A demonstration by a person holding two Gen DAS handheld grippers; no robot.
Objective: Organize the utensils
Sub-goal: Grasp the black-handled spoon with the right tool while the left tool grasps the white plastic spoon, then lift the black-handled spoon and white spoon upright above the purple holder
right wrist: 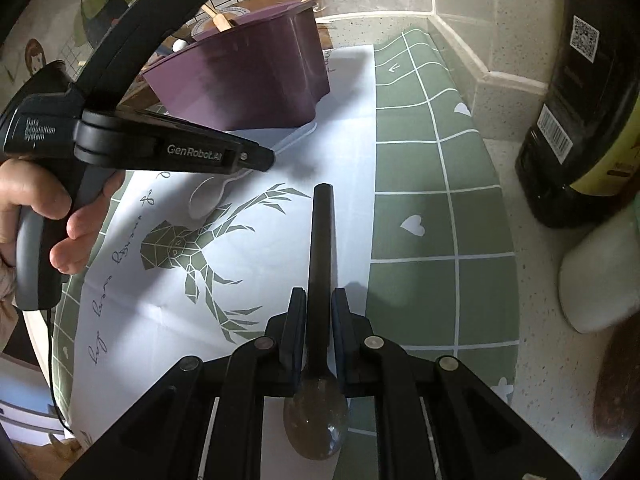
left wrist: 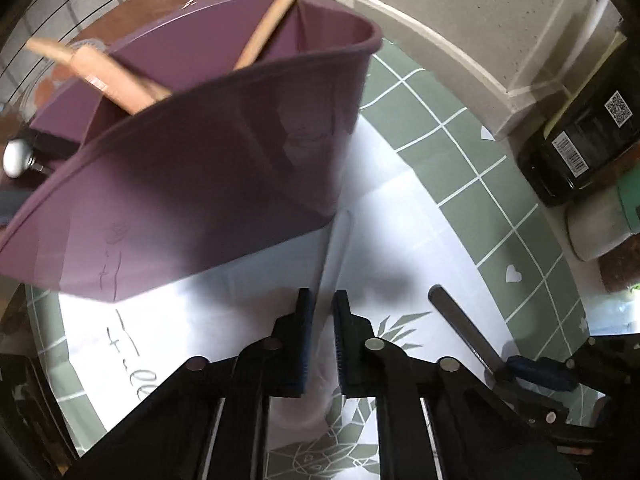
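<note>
Two grippers over green grid mat [right wrist: 420,168] on counter [right wrist: 528,208]. Left gripper [left wrist: 323,340] pinching white spoon [left wrist: 334,248], handle reaching toward purple holder [left wrist: 192,184] base; two wooden utensils [left wrist: 276,12] inside holder. Right of holder, right gripper [right wrist: 319,334] pinching dark spoon [right wrist: 320,248] by handle, bowl nearest camera. Dark bottle [right wrist: 580,120] far right.

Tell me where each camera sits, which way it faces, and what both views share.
Left wrist: on the left tool, facing along its fingers at the purple holder; a white spoon sits between the fingers; the right tool shows at lower right.
Right wrist: on the right tool, facing the mat, fingers around a black spoon; the person's left hand shows.
Shared: purple holder, mat, both spoons, dark bottle.
</note>
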